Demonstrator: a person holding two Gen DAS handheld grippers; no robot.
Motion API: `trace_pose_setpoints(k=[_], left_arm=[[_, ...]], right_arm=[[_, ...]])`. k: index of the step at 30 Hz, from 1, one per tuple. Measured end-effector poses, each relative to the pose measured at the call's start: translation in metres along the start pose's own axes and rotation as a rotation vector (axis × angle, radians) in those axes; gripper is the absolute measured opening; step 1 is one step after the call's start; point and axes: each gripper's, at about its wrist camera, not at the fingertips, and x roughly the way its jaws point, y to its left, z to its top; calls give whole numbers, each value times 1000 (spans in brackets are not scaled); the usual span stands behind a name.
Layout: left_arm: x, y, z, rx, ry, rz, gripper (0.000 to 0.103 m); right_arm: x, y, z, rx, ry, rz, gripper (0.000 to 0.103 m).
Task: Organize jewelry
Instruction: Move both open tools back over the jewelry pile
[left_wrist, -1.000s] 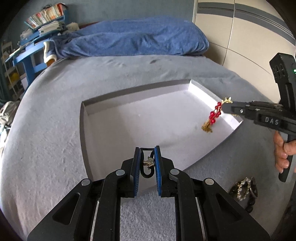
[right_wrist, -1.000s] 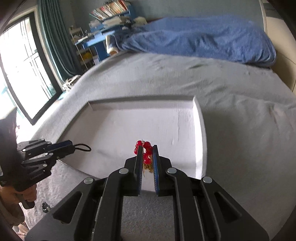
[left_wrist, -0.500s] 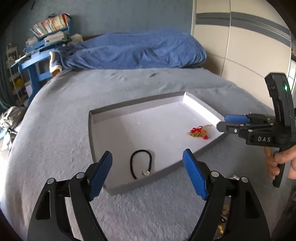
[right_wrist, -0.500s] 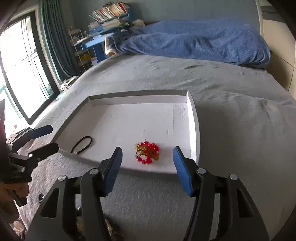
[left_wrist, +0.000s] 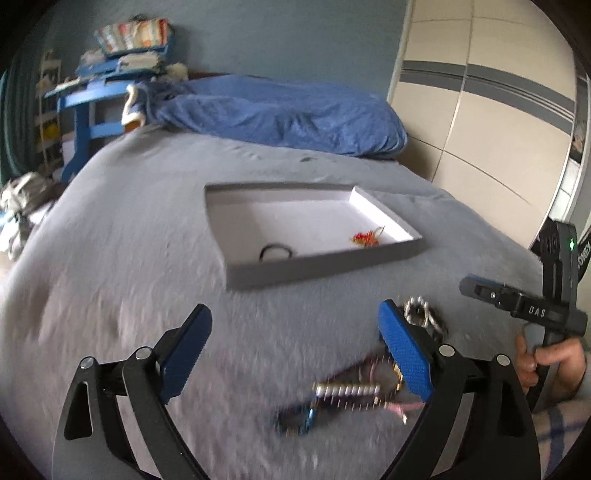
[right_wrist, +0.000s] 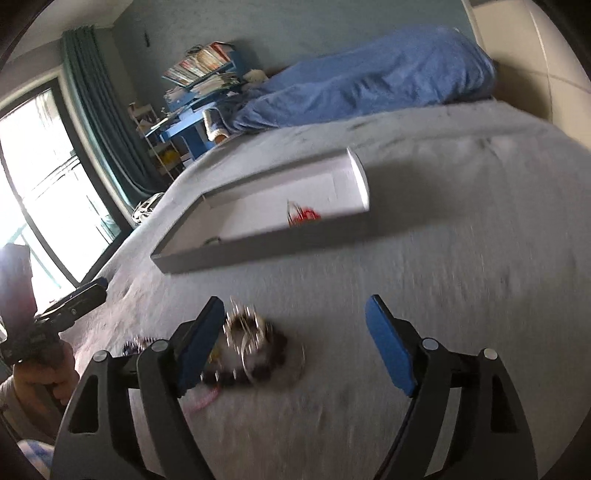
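A shallow white tray (left_wrist: 321, 267) (right_wrist: 258, 254) lies on the grey bed. In it are a black cord bracelet (left_wrist: 275, 252) and a red bead and gold piece (left_wrist: 365, 238) (right_wrist: 304, 215). A blurred pile of loose jewelry (left_wrist: 354, 391) (right_wrist: 251, 347) lies on the blanket in front of the tray. My left gripper (left_wrist: 295, 350) is open and empty above the blanket, left of the pile. My right gripper (right_wrist: 295, 343) is open and empty over the pile, its left finger beside it.
A blue duvet (left_wrist: 280, 114) lies bunched at the head of the bed. A blue desk with books (left_wrist: 107, 88) stands at the left, a wardrobe (left_wrist: 480, 122) at the right, and a window with curtains (right_wrist: 55, 177) beyond the bed's left edge.
Both grippers let go of their pieces in the tray, opened wide, and pulled back toward the near side of the bed. Both now hover by the loose jewelry pile.
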Motion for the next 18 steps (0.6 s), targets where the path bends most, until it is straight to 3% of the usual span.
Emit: trace_pose_setpoints(k=[5,11,18], left_arm=[[4,19,-28,-79,33,-17,91],[0,33,-36,-156,8,-53,91],[-5,26,-39,-128,-7,-66,91]], right_arm=[[3,-6,-15,43,10,-13,78],[8,-2,-19,27,27,-32,78],[7,6,-21,-15,18,-41,78]])
